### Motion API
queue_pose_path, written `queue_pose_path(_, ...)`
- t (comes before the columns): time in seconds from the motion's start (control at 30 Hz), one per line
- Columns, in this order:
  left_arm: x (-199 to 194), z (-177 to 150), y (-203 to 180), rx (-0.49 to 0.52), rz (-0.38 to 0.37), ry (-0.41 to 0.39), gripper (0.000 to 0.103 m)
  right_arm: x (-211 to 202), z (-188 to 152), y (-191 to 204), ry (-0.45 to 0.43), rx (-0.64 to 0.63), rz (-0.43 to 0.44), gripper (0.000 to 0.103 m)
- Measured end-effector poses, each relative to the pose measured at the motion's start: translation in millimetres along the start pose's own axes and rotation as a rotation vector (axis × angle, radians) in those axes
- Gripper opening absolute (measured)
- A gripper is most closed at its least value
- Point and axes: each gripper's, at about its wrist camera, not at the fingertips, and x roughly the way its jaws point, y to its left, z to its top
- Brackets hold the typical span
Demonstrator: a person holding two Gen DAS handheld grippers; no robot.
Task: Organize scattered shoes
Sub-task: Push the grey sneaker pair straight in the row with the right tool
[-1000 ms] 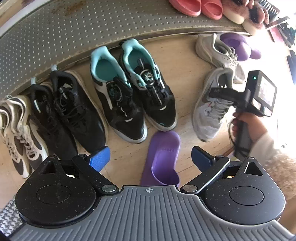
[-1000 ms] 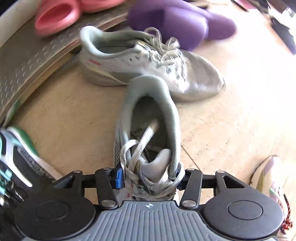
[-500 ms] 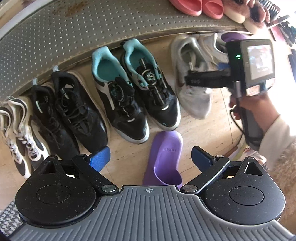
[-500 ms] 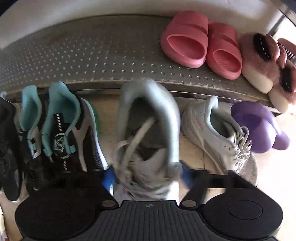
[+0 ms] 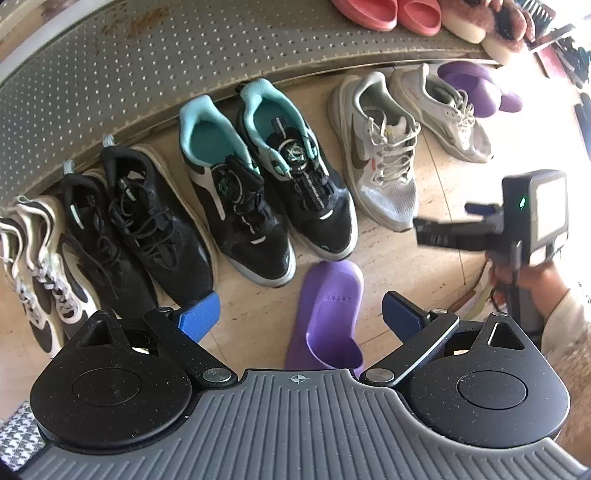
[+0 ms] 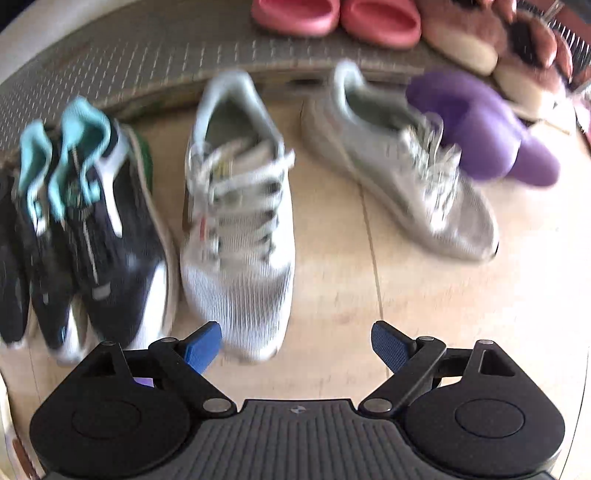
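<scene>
Right claw (image 6: 295, 345): jaws have just been opening, now wide, nothing between them; toe of the grey mesh lace-up sneaker (image 6: 236, 221) sits just ahead of the left blue pad, on the floor, heel toward the grey studded metal step (image 6: 147, 62). Right view is motion-blurred.

Left claw (image 5: 301, 314): wide, empty, above the purple foam slide (image 5: 327, 310); only this view shows that slide.

Left view alone shows the full row: black-and-white sneakers (image 5: 40, 273), black lace-up pair (image 5: 133, 236), black-and-teal dial-lace pair (image 5: 266, 184), then the grey sneaker (image 5: 380, 155) and its mate (image 5: 443, 114), toes splayed apart.

Second purple slide (image 6: 484, 133) behind the mate. Pink slides (image 6: 340, 18) on the step.
</scene>
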Motion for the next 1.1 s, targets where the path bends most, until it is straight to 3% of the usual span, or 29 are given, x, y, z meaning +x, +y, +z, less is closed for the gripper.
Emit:
queue_pose_path(0.17, 3.7, -0.6, -4.2, 0.013, 0.005, 0.009, 0.097, 17.8, -13.2, 24.4, 0.008, -0.2, -0.064, 0.067)
queue_pose_path(0.23, 5.7, 0.4, -3.8, 0.009, 0.009, 0.014, 0.097, 29.2, -14.0, 37.3, 0.025, -0.292, -0.127, 0.061)
queue_pose_path(0.47, 5.7, 3.6, -2.1, 0.003, 0.006, 0.013, 0.097, 60.9, -11.9, 66.2, 0.07, -0.469, -0.23, 0.055)
queue_pose_path(0.53, 6.2, 3.8, -2.1, 0.006, 0.003, 0.016, 0.097, 67.4, -14.5, 79.9, 0.048, -0.584, -0.271, 0.049)
queue_pose_path(0.7, 8.6, 4.1, -1.8, 0.005, 0.006, 0.026, 0.097, 75.7, -41.2, 108.7, 0.0, -0.934, -0.388, 0.049)
queue_pose_path(0.77, 7.5, 4.0, -2.8, 0.007, 0.005, 0.022, 0.097, 69.6, -43.5, 103.9, -0.003, -0.909, -0.374, 0.058)
queue_pose_path(0.83, 6.3, 3.5, -4.3, 0.011, 0.002, 0.019, 0.097, 58.3, -39.5, 91.6, 0.005, -0.802, -0.321, 0.076)
queue_pose_path(0.87, 6.0, 3.1, -5.1, 0.013, 0.001, 0.019, 0.097, 53.3, -38.1, 85.8, 0.009, -0.758, -0.297, 0.079)
queue_pose_path(0.97, 6.5, 1.1, -6.7, 0.016, -0.001, 0.022, 0.097, 41.9, -32.6, 47.6, 0.06, -0.585, -0.245, 0.081)
queue_pose_path(1.1, 10.7, -2.7, -7.5, 0.014, -0.005, 0.042, 0.097, 31.2, -15.0, -22.0, 0.068, -0.37, -0.354, 0.083)
